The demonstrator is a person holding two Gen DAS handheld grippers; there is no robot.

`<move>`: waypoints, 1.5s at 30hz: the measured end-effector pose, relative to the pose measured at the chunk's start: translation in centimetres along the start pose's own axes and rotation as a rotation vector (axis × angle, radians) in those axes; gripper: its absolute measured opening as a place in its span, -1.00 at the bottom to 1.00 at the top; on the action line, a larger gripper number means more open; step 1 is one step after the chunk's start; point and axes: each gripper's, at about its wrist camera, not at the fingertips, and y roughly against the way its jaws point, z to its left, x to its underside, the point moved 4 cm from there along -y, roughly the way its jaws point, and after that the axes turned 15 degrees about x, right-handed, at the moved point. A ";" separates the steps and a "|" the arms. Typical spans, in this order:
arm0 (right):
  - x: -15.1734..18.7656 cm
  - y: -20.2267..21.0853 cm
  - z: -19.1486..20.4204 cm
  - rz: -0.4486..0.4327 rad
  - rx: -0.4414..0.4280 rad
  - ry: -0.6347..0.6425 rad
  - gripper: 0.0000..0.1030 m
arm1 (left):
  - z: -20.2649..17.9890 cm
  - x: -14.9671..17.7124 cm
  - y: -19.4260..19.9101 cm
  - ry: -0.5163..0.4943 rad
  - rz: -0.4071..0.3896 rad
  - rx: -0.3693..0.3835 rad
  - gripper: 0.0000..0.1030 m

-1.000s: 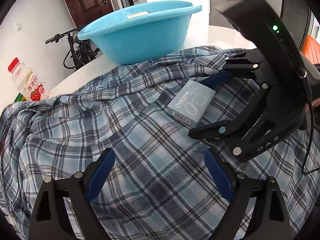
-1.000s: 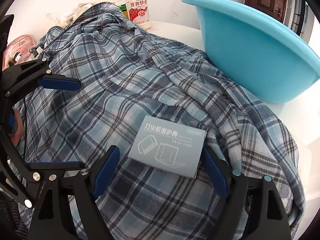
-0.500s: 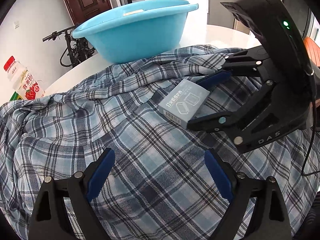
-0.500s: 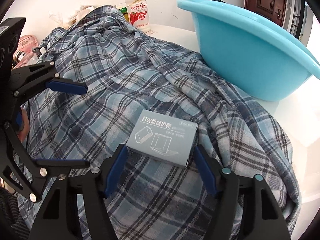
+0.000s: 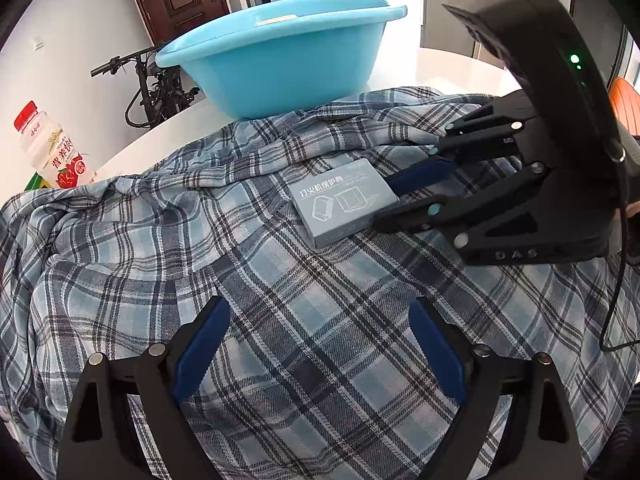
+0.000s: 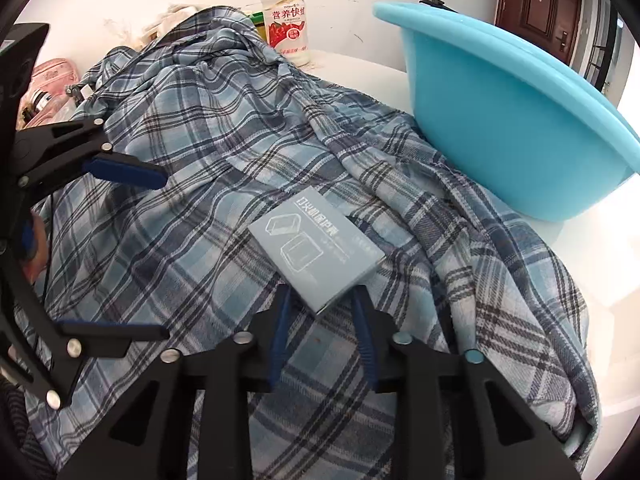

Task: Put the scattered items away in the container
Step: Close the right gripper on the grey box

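Observation:
A small grey box point(image 5: 340, 204) point(image 6: 316, 248) with printed line drawings lies on a blue plaid shirt point(image 5: 280, 320) point(image 6: 200, 160) spread over the table. My right gripper point(image 6: 322, 300) point(image 5: 386, 200) is shut on the box's near corner, its blue pads pressing both sides. My left gripper point(image 5: 320, 312) point(image 6: 158, 254) hangs open above bare shirt, nearer than the box, with nothing between its fingers. The light blue basin point(image 5: 280, 60) point(image 6: 500, 120) stands on the table just beyond the shirt's far edge.
A white drink bottle point(image 5: 52, 152) point(image 6: 286, 20) with a red cap stands past the shirt, by the wall. A pink pouch point(image 6: 48, 84) lies behind the left gripper. The white table point(image 6: 592, 248) shows beside the basin. A bicycle point(image 5: 156, 84) is parked by the door.
The right gripper's jaws came together from wide open onto the grey box, and the box swivelled so one corner points into the jaws. The left gripper stayed open.

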 end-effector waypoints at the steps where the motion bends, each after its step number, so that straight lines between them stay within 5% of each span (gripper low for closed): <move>1: 0.1 0.1 -0.1 0.002 -0.003 -0.002 -0.62 | -0.1 0.0 0.0 -0.004 0.001 0.001 0.80; 8: 0.3 0.4 -0.3 0.004 -0.040 0.047 -0.57 | -0.5 -0.1 0.0 -0.011 0.000 0.007 0.80; 10: 0.1 0.3 -0.3 -0.005 -0.040 0.057 0.04 | -0.5 -0.1 0.1 -0.013 -0.001 0.006 0.80; 12: -0.2 0.2 -0.3 -0.022 -0.046 0.063 0.28 | -0.5 -0.1 0.2 -0.013 0.000 0.005 0.80; 24: -2.4 -1.0 -0.1 -0.056 -0.044 0.145 0.27 | -0.1 0.2 0.0 -0.002 0.007 0.001 0.80; 33: -0.3 0.9 0.3 -0.057 -0.053 0.138 -0.09 | 0.4 0.0 -0.5 0.018 0.008 0.006 0.80; 45: 0.9 1.7 1.7 -0.067 -0.096 0.183 0.07 | -0.7 -0.1 -0.5 -0.003 0.012 0.016 0.80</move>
